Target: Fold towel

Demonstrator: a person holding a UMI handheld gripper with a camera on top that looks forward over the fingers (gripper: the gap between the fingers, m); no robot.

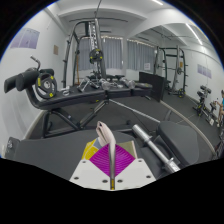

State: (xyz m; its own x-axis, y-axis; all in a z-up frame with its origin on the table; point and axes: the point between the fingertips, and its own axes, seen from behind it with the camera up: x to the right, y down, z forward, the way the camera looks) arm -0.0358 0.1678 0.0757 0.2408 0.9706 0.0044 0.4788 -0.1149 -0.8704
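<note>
Your tool [108, 158] is clamped on a pale strip of towel [103, 133], lifted clear above the weight bench [95, 97], likely to carry a fold over.

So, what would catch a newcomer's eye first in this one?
The magenta pads of the gripper stand out, its fingers shut on a pale strip of cloth that sticks up from the tips. Beyond them is a gym room: a black weight bench straight ahead, with a yellow weight plate to its left.
</note>
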